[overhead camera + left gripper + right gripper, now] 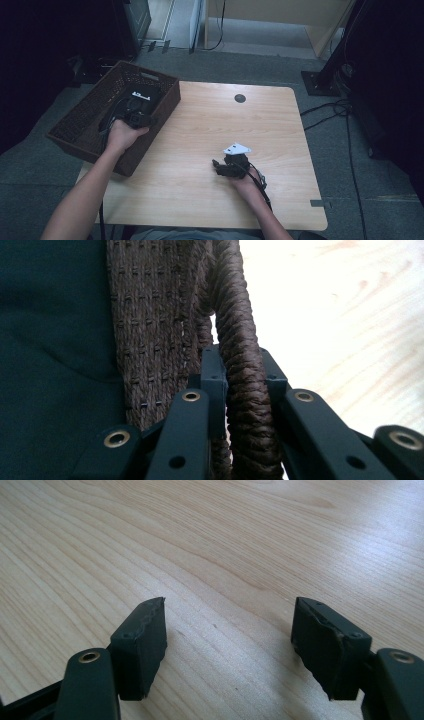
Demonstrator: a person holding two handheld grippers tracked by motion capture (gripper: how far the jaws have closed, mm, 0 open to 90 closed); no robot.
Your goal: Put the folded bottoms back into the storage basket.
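A dark brown woven basket [80, 125] sits on the left end of the wooden table [210, 120], partly overhanging its edge. My left gripper [149, 120] reaches over the basket's right side. In the left gripper view the left gripper [242, 375] is shut on the thick braided rim [240, 330], which runs up between its jaws, with the table to the right. My right gripper [216, 167] rests low over the table near the front, with a grey three-cornered plate on top. The right gripper [227, 635] stands open over bare wood.
A black object with a white label [143, 95] lies inside the basket at its far end. A round dark grommet [240, 98] is set in the table's far side. Cables [330, 112] and a dark stand base [320, 82] lie on the floor to the right.
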